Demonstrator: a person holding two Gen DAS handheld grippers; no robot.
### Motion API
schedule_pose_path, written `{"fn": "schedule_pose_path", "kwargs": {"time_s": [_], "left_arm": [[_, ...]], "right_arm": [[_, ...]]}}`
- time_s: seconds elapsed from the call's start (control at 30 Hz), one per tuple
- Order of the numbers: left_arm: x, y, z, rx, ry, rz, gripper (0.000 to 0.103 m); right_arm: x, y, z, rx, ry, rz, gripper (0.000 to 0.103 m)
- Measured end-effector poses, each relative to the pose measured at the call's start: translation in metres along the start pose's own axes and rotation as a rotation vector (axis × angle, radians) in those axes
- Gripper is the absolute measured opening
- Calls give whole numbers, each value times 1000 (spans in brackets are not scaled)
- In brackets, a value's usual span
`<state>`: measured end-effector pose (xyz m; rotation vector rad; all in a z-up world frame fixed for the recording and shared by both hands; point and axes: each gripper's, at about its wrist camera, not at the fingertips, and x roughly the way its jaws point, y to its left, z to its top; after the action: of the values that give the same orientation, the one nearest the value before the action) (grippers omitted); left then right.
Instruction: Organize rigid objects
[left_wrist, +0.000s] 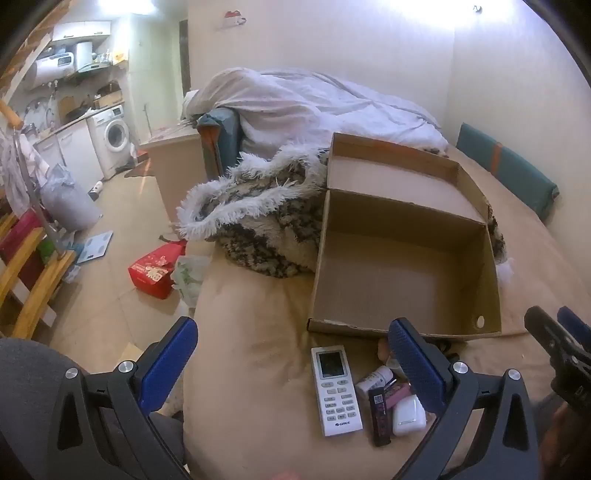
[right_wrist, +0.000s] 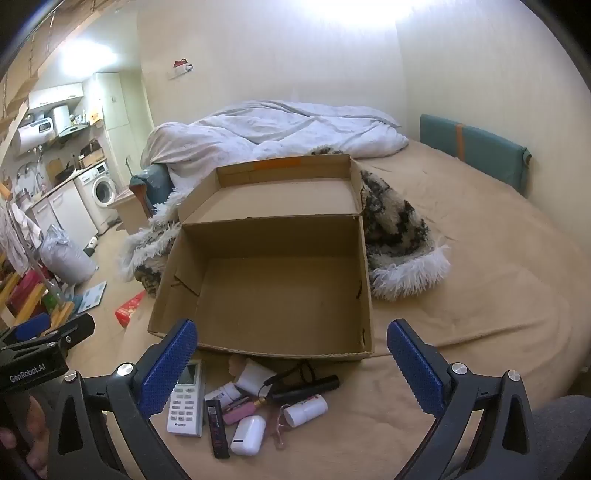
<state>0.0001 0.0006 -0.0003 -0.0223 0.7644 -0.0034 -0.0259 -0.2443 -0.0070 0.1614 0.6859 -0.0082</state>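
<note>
- Left gripper (left_wrist: 291, 354) stands wide with nothing between its blue pads, over the near edge of the bed (right_wrist: 480, 288).
- Right gripper (right_wrist: 291, 354) is likewise spread wide and empty, just beside the left one.
- Near the bed's front edge lies a loose cluster: white remote control (right_wrist: 186, 400), black lighter (right_wrist: 218, 428), white earbud case (right_wrist: 248, 435), pink case (right_wrist: 238, 410), white bottle (right_wrist: 306, 409), black flashlight (right_wrist: 306, 388).
- Just beyond them sits the open cardboard box (right_wrist: 166, 295), empty, lid flap raised at the back.
- A fluffy patterned blanket (right_wrist: 399, 236) bunches around the box's far corners.
- A white duvet (right_wrist: 266, 136) is heaped at the bed's far end.
</note>
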Motion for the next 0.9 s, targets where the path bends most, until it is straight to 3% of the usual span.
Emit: {"fn": "schedule_pose_path", "kwargs": {"time_s": [0.9], "left_arm": [[5,-1,-2,-10,19,-9,103]], "right_arm": [[1,6,-3,-17,-1,-9,103]]}}
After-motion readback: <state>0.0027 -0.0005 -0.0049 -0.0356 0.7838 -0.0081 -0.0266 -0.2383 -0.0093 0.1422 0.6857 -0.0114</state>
